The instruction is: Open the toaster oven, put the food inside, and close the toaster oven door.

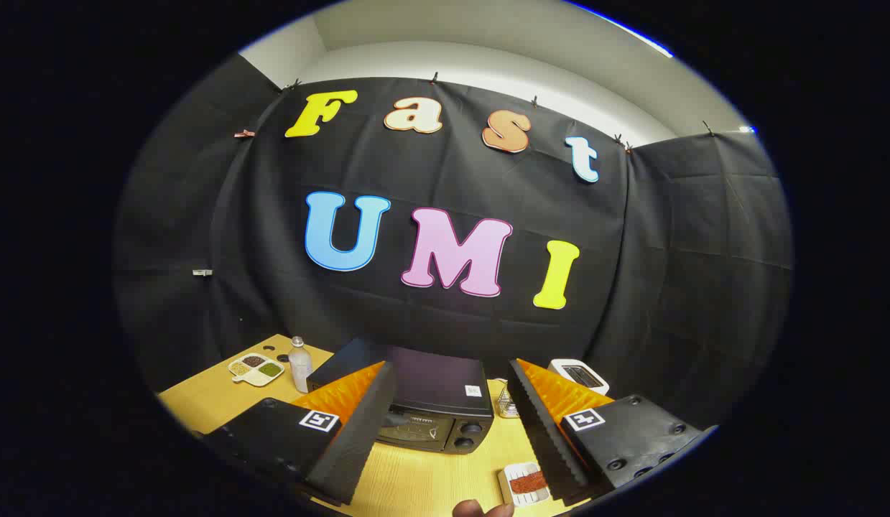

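Hand-held gripper wide open, holding nothing

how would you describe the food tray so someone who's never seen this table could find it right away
Start at the black toaster oven in the middle of the wooden table. The food tray lies on the table in front of it, nearer than its knobs, just inside one finger of the open gripper. It is a small, pale, flat tray holding a reddish-brown slab, unlike the divided dish beside the bottle.

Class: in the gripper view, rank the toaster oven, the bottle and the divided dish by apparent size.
1. toaster oven, clearly largest.
2 and 3. divided dish and bottle look alike; unranked.
The open gripper holds nothing.
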The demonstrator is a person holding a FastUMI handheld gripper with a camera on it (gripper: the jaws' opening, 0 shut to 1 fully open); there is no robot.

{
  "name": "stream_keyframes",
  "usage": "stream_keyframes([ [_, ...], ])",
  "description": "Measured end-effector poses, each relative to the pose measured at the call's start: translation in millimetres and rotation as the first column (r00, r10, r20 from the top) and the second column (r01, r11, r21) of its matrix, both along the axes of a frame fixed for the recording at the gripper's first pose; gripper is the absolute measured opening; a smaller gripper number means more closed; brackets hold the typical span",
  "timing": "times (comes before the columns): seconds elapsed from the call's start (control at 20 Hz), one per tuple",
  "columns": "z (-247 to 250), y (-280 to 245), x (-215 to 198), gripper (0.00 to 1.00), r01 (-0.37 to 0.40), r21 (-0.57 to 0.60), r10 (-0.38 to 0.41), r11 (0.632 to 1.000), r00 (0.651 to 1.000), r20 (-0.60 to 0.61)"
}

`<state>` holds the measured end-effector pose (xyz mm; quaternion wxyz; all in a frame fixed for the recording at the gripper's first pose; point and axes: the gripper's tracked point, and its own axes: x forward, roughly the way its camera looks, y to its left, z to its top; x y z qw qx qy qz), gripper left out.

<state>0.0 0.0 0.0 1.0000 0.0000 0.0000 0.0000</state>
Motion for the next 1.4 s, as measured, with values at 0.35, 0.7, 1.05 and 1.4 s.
stream_keyframes([
  [0.35, -1, -1, -1, 0.97, -0.001, 0.005, 0.001, 1.000, 1.000, 0.002],
  [0.7, -2, 5, -3, 0.97, -0.014, 0.013, 0.014, 1.000, 1.000, -0.001],
  [1.05, -6, 5, -5, 0.97, -0.009, 0.014, 0.009, 1.000, 1.000, -0.005],
  [1.4, -30, 37, 5, 0.97, -0.047, 0.071, 0.051, 0.996, 0.998, -0.047],
])
